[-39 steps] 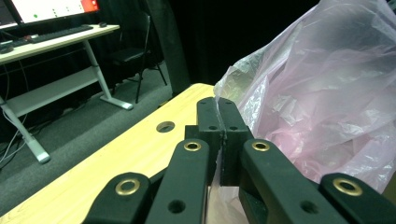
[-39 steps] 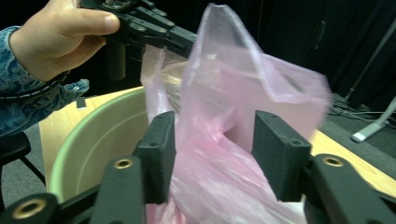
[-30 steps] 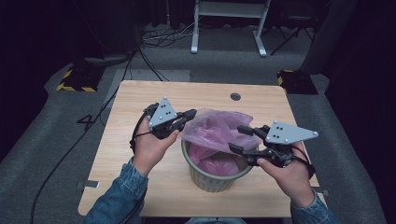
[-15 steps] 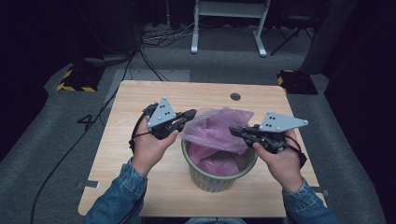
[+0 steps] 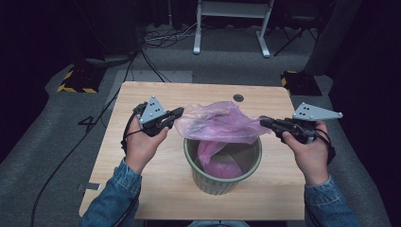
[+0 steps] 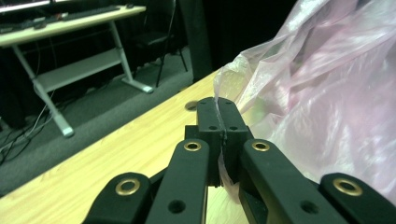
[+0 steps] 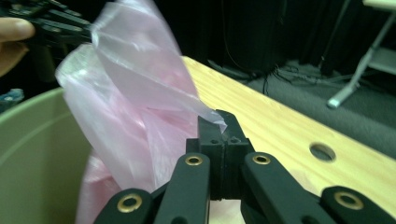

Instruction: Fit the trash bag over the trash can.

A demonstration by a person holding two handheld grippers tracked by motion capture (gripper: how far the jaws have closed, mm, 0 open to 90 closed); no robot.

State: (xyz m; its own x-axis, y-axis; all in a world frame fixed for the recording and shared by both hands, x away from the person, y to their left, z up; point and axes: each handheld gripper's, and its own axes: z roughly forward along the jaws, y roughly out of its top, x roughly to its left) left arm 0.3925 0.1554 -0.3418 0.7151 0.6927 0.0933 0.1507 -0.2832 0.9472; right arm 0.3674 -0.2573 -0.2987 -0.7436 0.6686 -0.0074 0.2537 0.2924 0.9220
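Standing mid-counter (image 5: 156,189) with bare wood all round, the green bin (image 5: 222,177) holds the pink bag (image 5: 220,124), stretched above its rim. The left gripper (image 6: 219,122) pinches the bag's left edge, a pinch the gripper views show close; the right gripper (image 7: 219,128) has just clamped the opposite corner

Bag (image 5: 222,124): thin pink plastic film, translucent, crinkled, faint sheen; stretched between the 2 grippers, its edge pinched flat in each pair of jaws. Left gripper (image 6: 220,119): matt black plastic jaws, slightly grainy, with brass-coloured metal rivets behind the tips. Right gripper (image 7: 219,128): same matt black finish, same rivets. Bin (image 5: 222,182) under the bag: dull green plastic, ribbed outside, smooth inside. Table (image 5: 156,189) beneath both grippers: pale wood-grain top, smooth, low gloss. Sleeve (image 5: 118,194) behind the left gripper: blue denim cloth.
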